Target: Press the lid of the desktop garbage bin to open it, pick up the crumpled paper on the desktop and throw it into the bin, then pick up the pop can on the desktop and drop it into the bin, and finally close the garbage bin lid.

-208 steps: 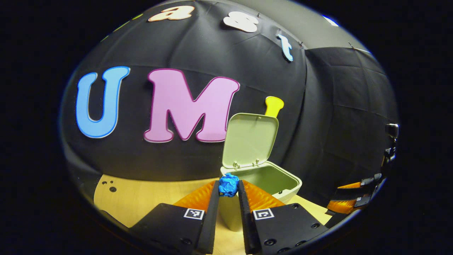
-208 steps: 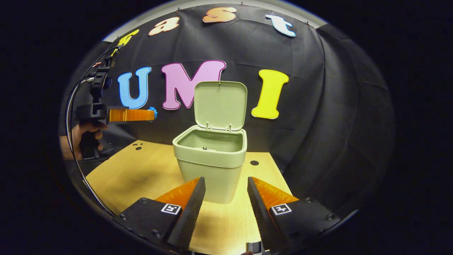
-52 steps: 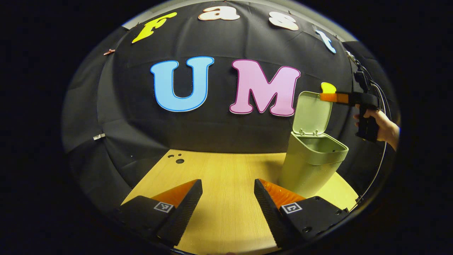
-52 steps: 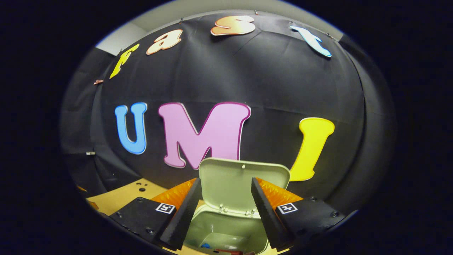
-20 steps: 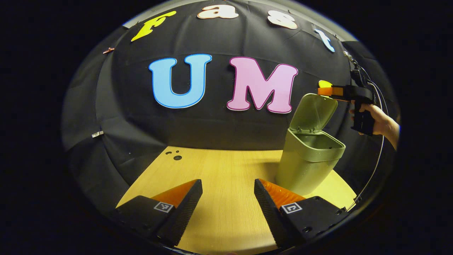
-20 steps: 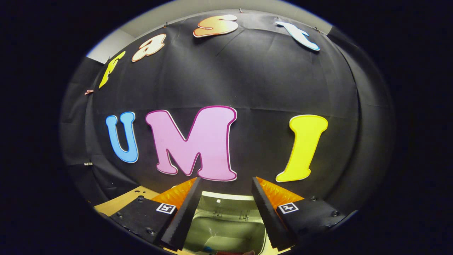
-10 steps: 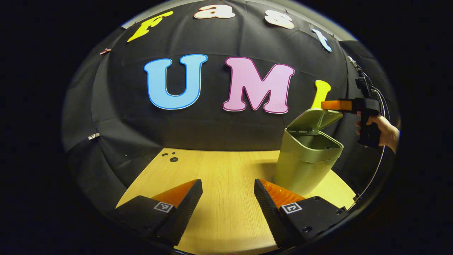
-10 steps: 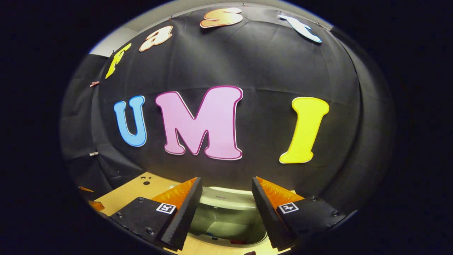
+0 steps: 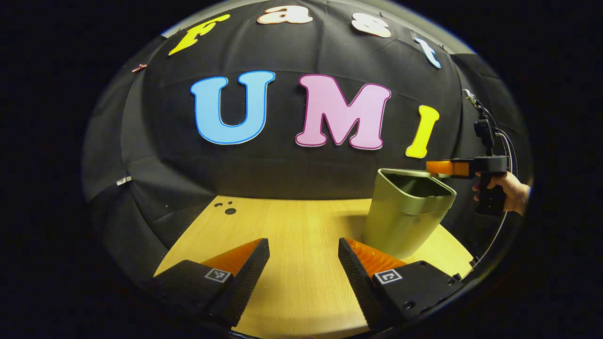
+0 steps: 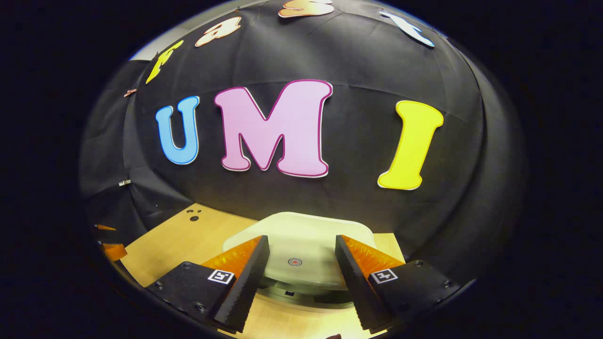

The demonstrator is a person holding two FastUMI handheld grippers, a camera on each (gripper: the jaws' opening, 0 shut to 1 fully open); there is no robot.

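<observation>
Recording booth: black cloth walls (image 9: 282,169), bare wooden tabletop (image 9: 292,226).

The left hand-held gripper (image 9: 304,247) is hovering low with its fingers spread apart. The right hand-held gripper (image 10: 301,247) is reaching level, fingers apart, with a hand (image 9: 506,193) gripping its handle.

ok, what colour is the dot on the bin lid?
Red, a small ringed dot on the pale green lid; it shows best in the right gripper view.
</observation>
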